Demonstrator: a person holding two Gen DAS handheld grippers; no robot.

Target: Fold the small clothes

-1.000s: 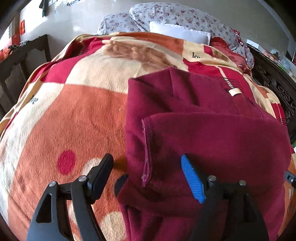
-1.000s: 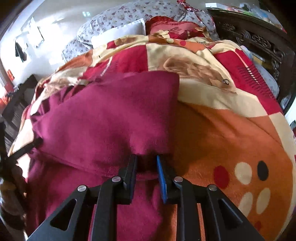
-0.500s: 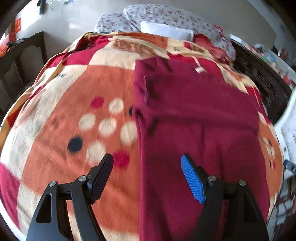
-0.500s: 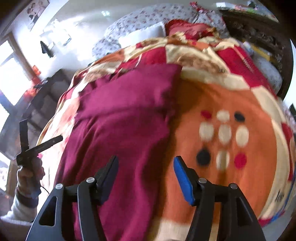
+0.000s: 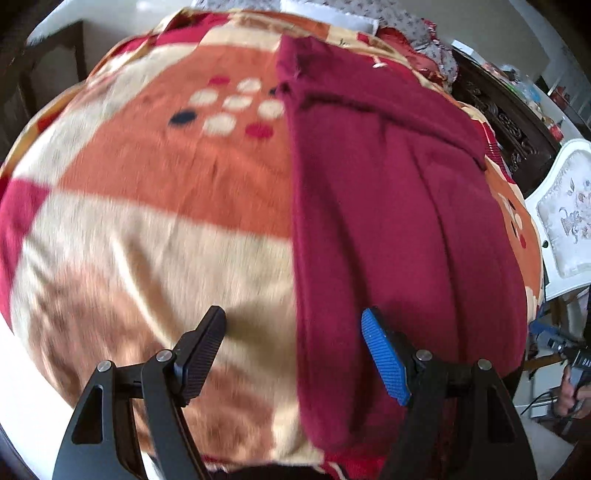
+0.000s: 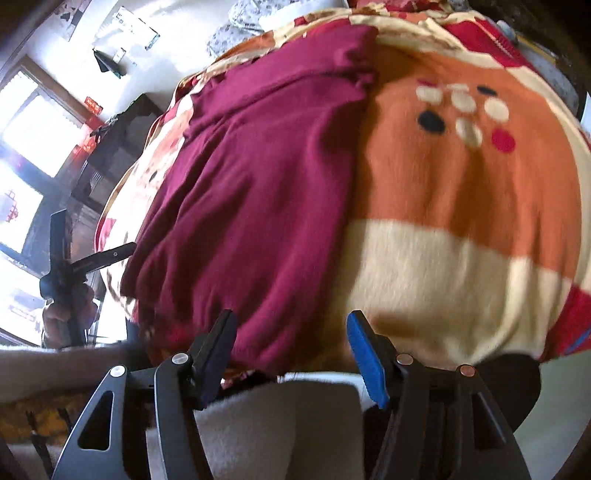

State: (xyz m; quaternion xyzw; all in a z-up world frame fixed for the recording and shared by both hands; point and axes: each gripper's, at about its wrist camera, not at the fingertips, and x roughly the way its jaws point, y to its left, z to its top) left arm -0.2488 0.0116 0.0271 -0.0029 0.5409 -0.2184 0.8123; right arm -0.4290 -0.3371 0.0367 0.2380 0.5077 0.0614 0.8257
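A dark red garment [image 5: 388, 206] lies lengthwise on the patterned blanket, its far end folded over with a small white tag showing. Its near hem hangs at the bed's front edge. My left gripper [image 5: 295, 354] is open and empty, straddling the garment's left edge near the hem. In the right wrist view the same garment [image 6: 258, 192] lies left of centre. My right gripper [image 6: 291, 347] is open and empty above the garment's near right corner. The left gripper also shows at the left of the right wrist view [image 6: 70, 258], held in a hand.
The orange, cream and red blanket [image 5: 147, 206] covers the bed. Pillows [image 5: 332, 14] lie at the far end. A dark carved headboard [image 5: 506, 118] and a white chair [image 5: 569, 221] stand to the right. Windows and dark furniture [image 6: 44, 158] are on the left.
My right gripper let go of the folded garment end and opened. Both grippers drew back from the far fold toward the near hem at the bed's front edge.
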